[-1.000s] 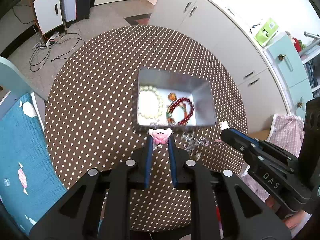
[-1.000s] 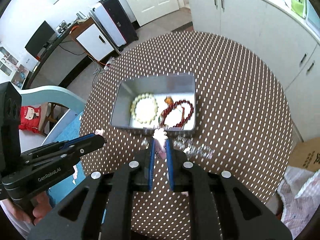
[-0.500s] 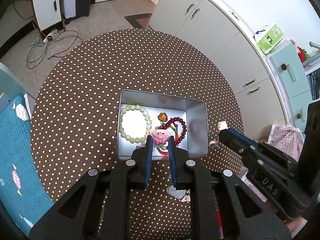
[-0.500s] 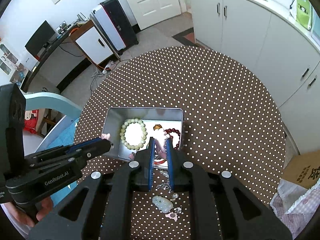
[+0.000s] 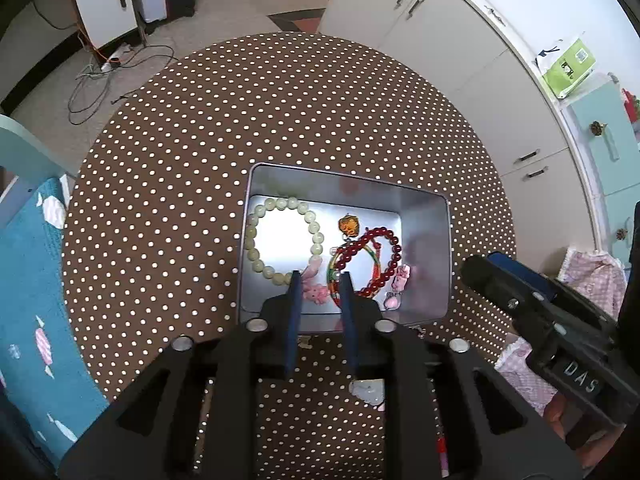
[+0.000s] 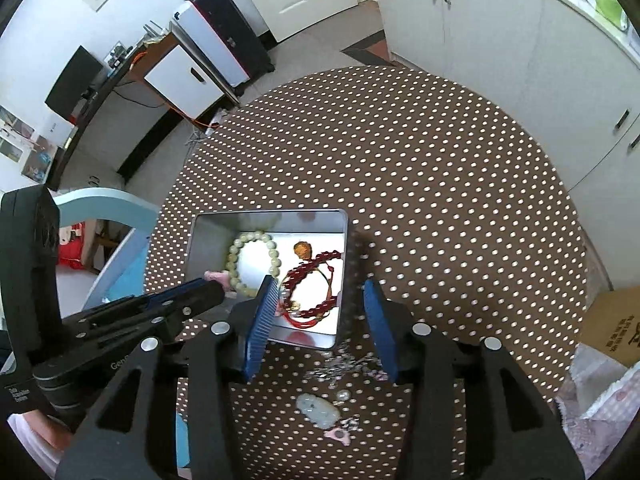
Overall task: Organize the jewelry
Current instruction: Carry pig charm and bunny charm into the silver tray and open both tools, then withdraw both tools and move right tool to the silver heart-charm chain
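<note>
Both grippers empty over the metal tin [image 5: 440, 216]: left gripper [image 5: 320, 276] narrowly parted, right gripper [image 6: 320, 292] wide. Pink charms [image 5: 314, 290] lie inside — withdraw straight upward, clear of the beaded bracelets [image 5: 280, 240].

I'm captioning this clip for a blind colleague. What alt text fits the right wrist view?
Open right tongs hover over the near edge of a metal tin on a brown polka-dot table. The tin holds a pale green bead bracelet, a red bead bracelet and an amber pendant; a pale jade pendant lies on the table outside.
</note>
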`<state>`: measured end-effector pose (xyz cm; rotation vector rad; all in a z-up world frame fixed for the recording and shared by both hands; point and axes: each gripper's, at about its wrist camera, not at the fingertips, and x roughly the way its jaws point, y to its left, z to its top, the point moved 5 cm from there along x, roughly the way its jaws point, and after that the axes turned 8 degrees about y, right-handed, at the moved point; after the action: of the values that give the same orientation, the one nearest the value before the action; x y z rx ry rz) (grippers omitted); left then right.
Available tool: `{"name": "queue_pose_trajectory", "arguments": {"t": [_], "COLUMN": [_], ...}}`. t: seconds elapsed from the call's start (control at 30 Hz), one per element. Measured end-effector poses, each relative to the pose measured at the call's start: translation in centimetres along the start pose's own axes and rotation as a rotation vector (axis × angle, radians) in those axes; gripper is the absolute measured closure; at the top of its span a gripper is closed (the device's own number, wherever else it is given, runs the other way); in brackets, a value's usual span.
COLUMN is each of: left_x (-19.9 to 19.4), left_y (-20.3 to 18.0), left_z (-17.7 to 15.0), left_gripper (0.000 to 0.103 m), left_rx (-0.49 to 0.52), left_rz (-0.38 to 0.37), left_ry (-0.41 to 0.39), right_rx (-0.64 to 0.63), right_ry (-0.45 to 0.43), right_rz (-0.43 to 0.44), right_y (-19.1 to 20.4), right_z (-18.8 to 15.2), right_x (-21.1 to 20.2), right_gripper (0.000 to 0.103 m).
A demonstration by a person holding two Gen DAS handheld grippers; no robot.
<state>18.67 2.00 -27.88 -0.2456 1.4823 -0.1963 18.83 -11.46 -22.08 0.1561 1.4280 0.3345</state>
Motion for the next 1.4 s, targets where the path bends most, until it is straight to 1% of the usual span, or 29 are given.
{"name": "queue_pose_trajectory", "arguments": {"t": [0.03, 0.07, 0.17, 0.5, 0.8, 0.9, 1.07, 1.23, 1.4], "left_x": [0.0, -0.1, -0.3, -1.0, -1.9, -1.9, -1.1, 1.6, 3.6], "left_y": [0.0, 0.0, -0.1, -0.6, -1.5, -2.0, -2.5, -2.1, -1.5], "left_z": [-0.1, -0.2, -0.5, -1.8, -3.3, -4.0, -4.9, -5.7, -5.5], "left_gripper": [0.063, 0.062, 0.062, 0.062, 0.062, 0.062, 0.062, 0.062, 0.068], "left_rx": [-0.005, -0.007, 0.0, 0.01, 0.057, 0.079, 0.124, 0.115, 0.091], "left_rz": [0.002, 0.002, 0.015, 0.023, -0.009, -0.059, -0.071, -0.044, -0.008], "left_ry": [0.0, -0.007, -0.013, -0.023, -0.027, -0.008, 0.03, 0.1, 0.124], "right_rx": [0.002, 0.007, 0.019, 0.039, 0.057, 0.033, 0.014, -0.004, 0.0], "right_ry": [0.001, 0.002, 0.003, -0.02, -0.007, 0.007, 0.046, 0.076, 0.108], "right_rz": [-0.001, -0.002, -0.006, -0.015, -0.018, -0.003, -0.006, 0.013, 0.011], "right_y": [-0.2, -0.5, -1.1, -2.1, -2.8, -2.6, -2.7, -2.2, -1.9], "right_z": [-0.1, -0.1, -0.4, -1.5, -3.1, -3.9, -5.5, -6.7, -7.7], "right_x": [0.0, 0.0, -0.2, -1.2, -1.2, -1.1, -0.3, 0.6, 2.0], "right_gripper": [0.059, 0.058, 0.057, 0.057, 0.057, 0.057, 0.057, 0.056, 0.056]}}
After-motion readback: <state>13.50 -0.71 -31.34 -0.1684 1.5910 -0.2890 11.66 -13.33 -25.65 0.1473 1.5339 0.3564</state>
